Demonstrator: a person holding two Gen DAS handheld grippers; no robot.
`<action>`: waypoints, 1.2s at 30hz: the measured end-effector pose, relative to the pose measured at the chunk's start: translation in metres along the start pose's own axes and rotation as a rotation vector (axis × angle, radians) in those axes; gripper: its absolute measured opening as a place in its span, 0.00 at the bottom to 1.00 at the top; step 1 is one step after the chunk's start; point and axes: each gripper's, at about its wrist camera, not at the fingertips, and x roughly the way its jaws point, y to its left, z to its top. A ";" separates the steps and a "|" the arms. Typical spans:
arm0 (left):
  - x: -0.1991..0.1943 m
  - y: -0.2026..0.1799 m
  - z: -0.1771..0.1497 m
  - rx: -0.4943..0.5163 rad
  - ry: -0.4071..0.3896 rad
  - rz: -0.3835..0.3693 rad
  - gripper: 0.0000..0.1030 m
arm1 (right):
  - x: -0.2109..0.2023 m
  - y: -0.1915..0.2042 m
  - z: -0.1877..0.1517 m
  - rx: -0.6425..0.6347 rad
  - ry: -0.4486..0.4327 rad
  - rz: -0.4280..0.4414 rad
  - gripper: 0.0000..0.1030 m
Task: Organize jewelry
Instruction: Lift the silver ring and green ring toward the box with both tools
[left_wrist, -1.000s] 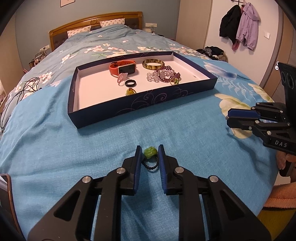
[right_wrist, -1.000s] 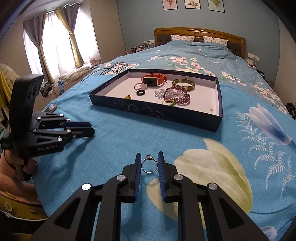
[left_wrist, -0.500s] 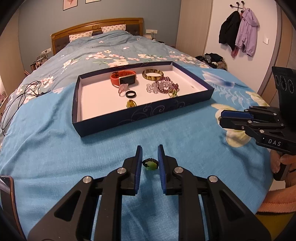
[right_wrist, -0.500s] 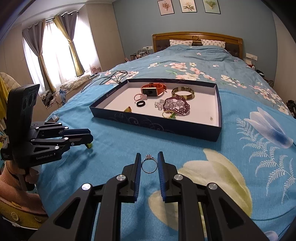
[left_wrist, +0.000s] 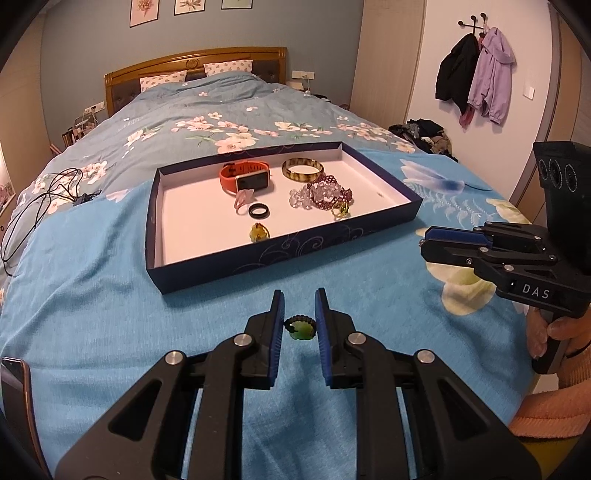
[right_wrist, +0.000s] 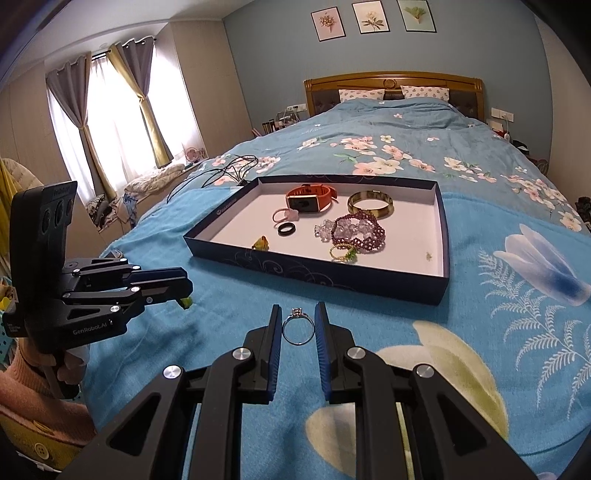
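Observation:
My left gripper (left_wrist: 299, 326) is shut on a black beaded ring with a green stone (left_wrist: 300, 328), held above the blue bedspread in front of the tray. My right gripper (right_wrist: 298, 326) is shut on a silver ring with a small stone (right_wrist: 298, 326), also above the bed. The dark blue tray (left_wrist: 284, 247) (right_wrist: 314, 271) holds an orange watch (left_wrist: 245, 176), a brown bangle (left_wrist: 303, 170), a purple bead bracelet (left_wrist: 328, 190), clear beads, a black ring (left_wrist: 258, 211), a pink ring and small yellow-green pieces. Each gripper shows in the other's view: the right one (left_wrist: 480, 243), the left one (right_wrist: 147, 284).
The bed's wooden headboard (left_wrist: 195, 66) and pillows lie beyond the tray. Black cables (left_wrist: 33, 206) lie on the bed at the left. Coats hang on the wall at the right (left_wrist: 476, 77). A window with curtains (right_wrist: 110, 110) is at the left.
Both grippers have risen and tilted up, so more of the room shows. The green stone ring has swung in the left gripper and now hangs stone-down. The silver ring stays gripped.

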 end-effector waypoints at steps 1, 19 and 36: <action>0.000 0.000 0.001 0.000 -0.003 -0.002 0.17 | 0.000 0.000 0.001 -0.001 -0.002 0.000 0.15; -0.003 -0.001 0.011 -0.007 -0.035 -0.007 0.17 | 0.000 -0.001 0.012 -0.005 -0.028 0.007 0.15; -0.006 -0.004 0.027 -0.004 -0.071 0.001 0.17 | 0.002 -0.002 0.030 -0.018 -0.068 0.012 0.15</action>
